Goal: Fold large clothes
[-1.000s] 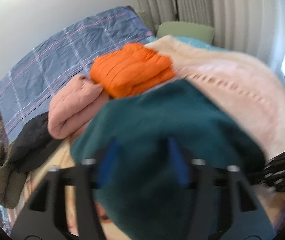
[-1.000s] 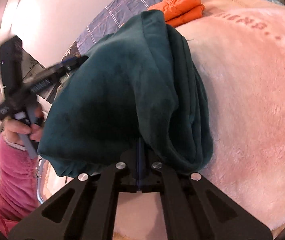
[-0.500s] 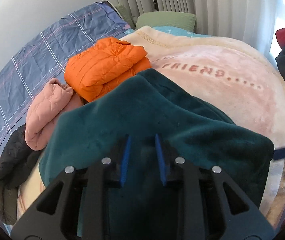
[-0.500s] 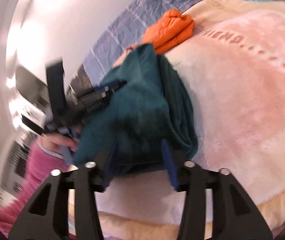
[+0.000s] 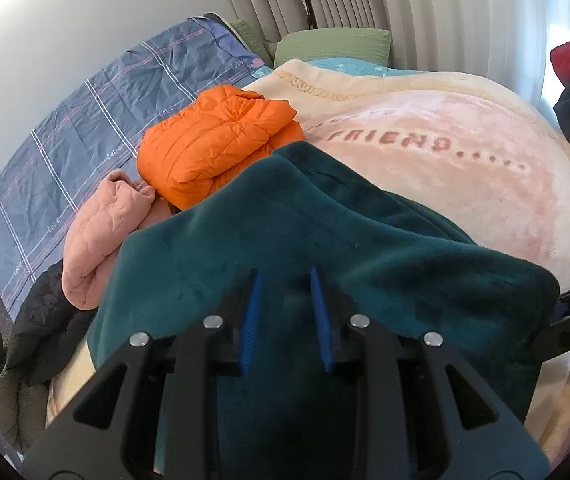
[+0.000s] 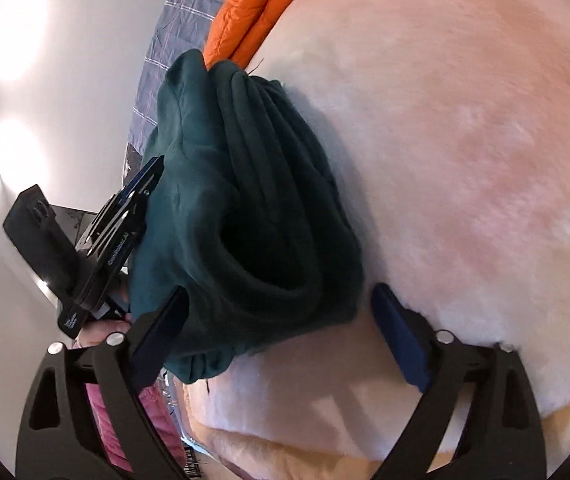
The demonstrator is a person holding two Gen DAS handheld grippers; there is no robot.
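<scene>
Item one: my left claw (image 5: 285, 296), jaws parted a little, blue pads spread over the near edge of the teal fleece garment (image 5: 325, 248); no cloth shows pinched between them, though whether the tips touch the pile I cannot tell. Item two: my right claw (image 6: 281, 320), jaws spread wide, straddling the rolled end of the same garment (image 6: 253, 208) without gripping it; one pad stands against the fleece, the other rests on the blanket just beside it. Item three: the garment itself, folded into a thick bundle of several layers, lying on the pink plush blanket (image 5: 445, 160) lettered "FRIEND.....", at its near-left part. Item four: a folded orange puffer jacket (image 5: 213, 140), just beyond the teal bundle and touching it in the left wrist view. Item five: a pink padded garment (image 5: 101, 232) beside the orange one, on a blue checked sheet (image 5: 85, 120). Item six: a dark garment (image 5: 49, 320) below the pink one. Item seven: green pillow (image 5: 333, 44) before grey curtains (image 5: 405, 0).
</scene>
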